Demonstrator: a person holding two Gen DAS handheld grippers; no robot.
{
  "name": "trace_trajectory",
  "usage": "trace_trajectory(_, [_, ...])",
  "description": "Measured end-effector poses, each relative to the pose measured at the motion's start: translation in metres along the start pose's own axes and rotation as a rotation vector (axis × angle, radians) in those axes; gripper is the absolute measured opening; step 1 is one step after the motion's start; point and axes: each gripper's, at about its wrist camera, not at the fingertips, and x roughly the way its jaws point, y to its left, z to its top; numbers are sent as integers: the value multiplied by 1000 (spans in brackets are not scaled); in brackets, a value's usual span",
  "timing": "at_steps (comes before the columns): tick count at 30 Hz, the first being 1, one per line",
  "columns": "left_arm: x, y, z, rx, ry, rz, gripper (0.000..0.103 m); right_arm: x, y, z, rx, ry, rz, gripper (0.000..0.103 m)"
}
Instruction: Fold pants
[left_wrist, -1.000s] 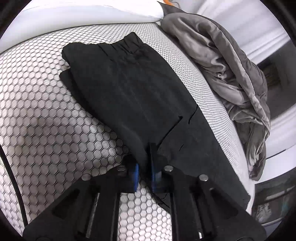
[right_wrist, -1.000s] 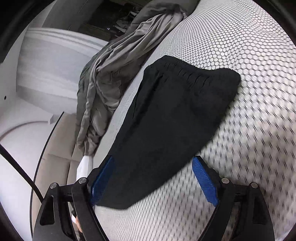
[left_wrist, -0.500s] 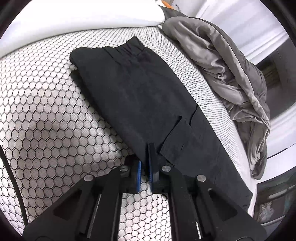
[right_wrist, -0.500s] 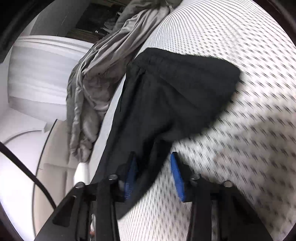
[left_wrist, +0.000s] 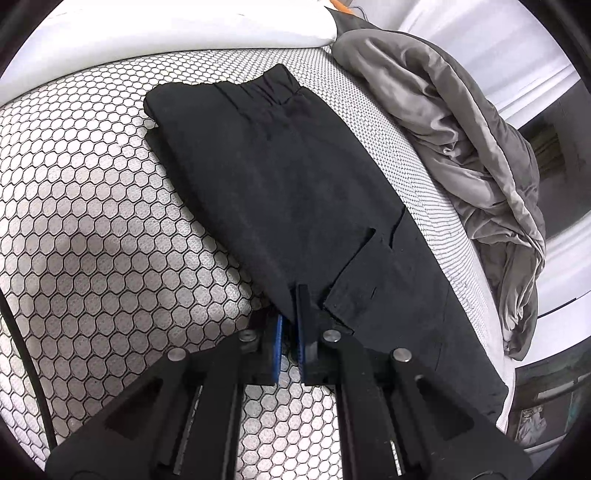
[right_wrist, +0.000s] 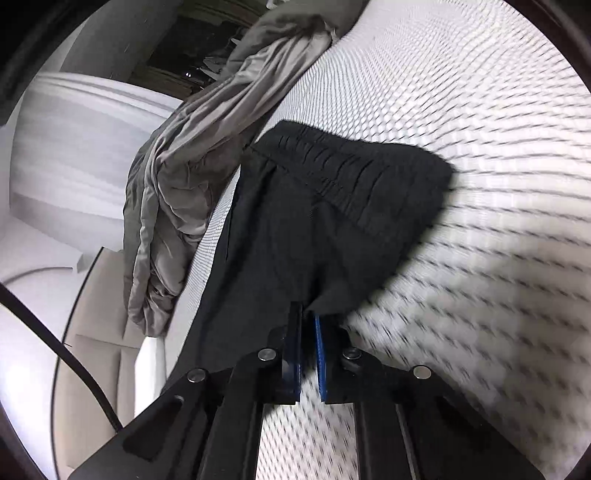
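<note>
The black pants (left_wrist: 295, 192) lie lengthwise on the white hexagon-patterned mattress (left_wrist: 92, 229), with the elastic waistband (left_wrist: 266, 90) at the far end. My left gripper (left_wrist: 290, 321) is shut on the near long edge of the pants. In the right wrist view the pants (right_wrist: 325, 206) show with the gathered waistband (right_wrist: 351, 173) ahead. My right gripper (right_wrist: 306, 325) is shut on the near edge of the pants, and the cloth is pulled up into its jaws.
A crumpled grey blanket (left_wrist: 461, 122) lies along the mattress edge beside the pants, also in the right wrist view (right_wrist: 192, 173). A white pillow (left_wrist: 166, 40) lies at the far end. The mattress edge drops off beyond the blanket. A black cable (right_wrist: 62, 354) hangs at left.
My right gripper has closed from wide open onto the pants' edge and moved in closer. My left gripper has stayed shut on the pants, which shifted slightly.
</note>
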Motion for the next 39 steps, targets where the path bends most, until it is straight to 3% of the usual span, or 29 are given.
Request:
trace_trajectory(2, [1,0,0,3,0,6,4,-10,-17,-5,53,47,-4,8])
trace_trajectory(4, [1,-3,-1,19,-3,18,4,-11,-27,-9,80,138,73,15])
trace_trajectory(6, [2,-5,0,36,-2,28,4,-5,-19,-8,29,155,118,30])
trace_trajectory(8, [3,-5,0,34,1,27,4,5,-6,-5,-3,158,182,58])
trace_trajectory(10, [4,-3,1,24,5,24,4,25,6,0,-21,160,187,64])
trace_trajectory(12, [4,-3,1,20,3,23,4,43,12,6,-42,126,156,63])
trace_trajectory(13, [4,-3,1,20,2,24,4,48,14,8,-48,93,142,57])
trace_trajectory(15, [4,-2,1,23,0,25,4,56,11,9,-52,42,108,45])
trace_trajectory(16, [5,-2,1,26,0,25,4,57,10,9,-53,26,89,31])
trace_trajectory(19, [3,-1,1,32,-2,17,4,58,11,10,-34,2,86,10])
trace_trajectory(22, [-5,2,1,30,-12,-6,3,47,17,7,-44,-30,81,5])
trace_trajectory(29, [-53,14,-24,83,-32,-17,3,-10,1,-20,-73,12,77,4])
trace_trajectory(33, [-83,30,-62,146,-18,15,6,-45,-15,-36,-116,50,57,6])
trace_trajectory(35, [-90,34,-74,183,-11,57,10,-52,-19,-41,-159,75,21,24])
trace_trajectory(36, [-96,37,-77,188,-19,54,10,-63,-24,-43,-179,69,23,27])
trace_trajectory(38, [-115,39,-83,191,-55,86,17,-87,-23,-49,-239,11,-28,42])
trace_trajectory(39, [-126,39,-88,200,-85,108,25,-99,-23,-53,-266,-24,-57,42])
